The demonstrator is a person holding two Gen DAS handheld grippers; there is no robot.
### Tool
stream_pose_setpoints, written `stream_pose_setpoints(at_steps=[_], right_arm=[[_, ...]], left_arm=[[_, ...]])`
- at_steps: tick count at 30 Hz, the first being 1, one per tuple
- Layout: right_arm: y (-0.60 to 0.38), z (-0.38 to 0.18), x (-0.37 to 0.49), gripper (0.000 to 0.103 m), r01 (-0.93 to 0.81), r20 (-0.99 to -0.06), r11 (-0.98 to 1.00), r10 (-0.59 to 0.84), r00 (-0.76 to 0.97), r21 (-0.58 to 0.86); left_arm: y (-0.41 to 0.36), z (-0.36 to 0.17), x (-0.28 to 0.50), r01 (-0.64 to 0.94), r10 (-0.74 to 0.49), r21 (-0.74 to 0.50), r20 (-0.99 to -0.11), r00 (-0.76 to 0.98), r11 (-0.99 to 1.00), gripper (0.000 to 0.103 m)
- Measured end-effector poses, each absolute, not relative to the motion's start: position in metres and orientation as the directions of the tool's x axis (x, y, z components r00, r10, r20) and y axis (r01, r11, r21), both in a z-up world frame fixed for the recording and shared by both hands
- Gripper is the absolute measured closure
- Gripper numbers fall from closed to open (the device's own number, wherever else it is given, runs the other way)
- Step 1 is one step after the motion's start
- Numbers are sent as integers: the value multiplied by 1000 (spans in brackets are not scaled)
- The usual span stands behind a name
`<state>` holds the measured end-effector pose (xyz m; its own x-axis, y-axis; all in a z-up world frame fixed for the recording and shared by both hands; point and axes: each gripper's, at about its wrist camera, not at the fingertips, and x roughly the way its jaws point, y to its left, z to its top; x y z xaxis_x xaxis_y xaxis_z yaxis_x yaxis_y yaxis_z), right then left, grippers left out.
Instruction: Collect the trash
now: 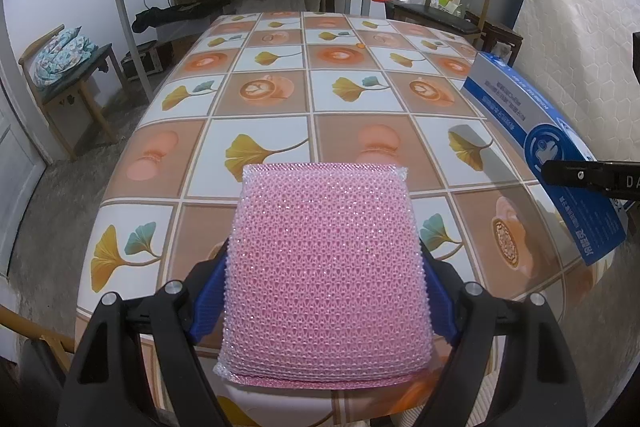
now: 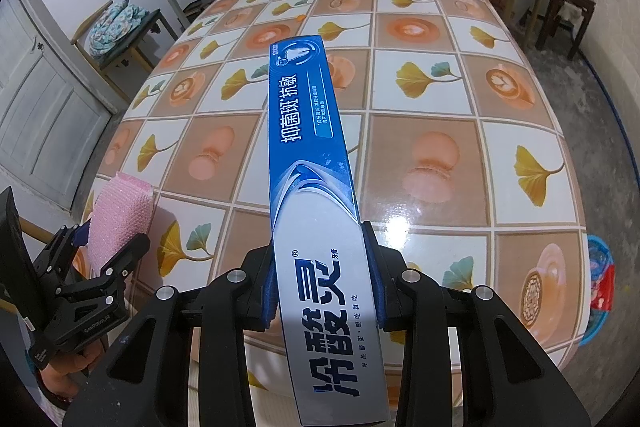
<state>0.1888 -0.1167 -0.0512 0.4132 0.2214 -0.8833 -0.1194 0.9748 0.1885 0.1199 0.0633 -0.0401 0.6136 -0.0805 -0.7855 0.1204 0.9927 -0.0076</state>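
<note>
The patterned table [image 1: 280, 95] lies bare ahead of both grippers, open to its far edge. The toothpaste box [image 2: 308, 131] juts forward over the middle, and the pink sponge [image 1: 326, 267] fills the near left corner.

Matte black plastic on both grippers, built from angular linkage arms with triangular cut-outs. Silver round screw heads at each pivot of the left gripper [image 1: 326, 303] and right gripper [image 2: 324, 275]. Ribbed blue pads [image 1: 206, 301] lining the inner faces of the fingers. White lettering "GenRobot.AI" printed on the left gripper's body, seen at eight o'clock in the right wrist view. Bare skin of a hand [image 2: 66, 375] just beneath it.
</note>
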Motion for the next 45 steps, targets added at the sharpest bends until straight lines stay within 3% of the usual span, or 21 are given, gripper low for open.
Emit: stream_pose_setpoints(at_steps=[45], right_arm=[[-128,-43,183,70,-113,-853,967,254,455,228]], left_arm=[[62,-24,119,120,-93,-22,-772,629,993,24]])
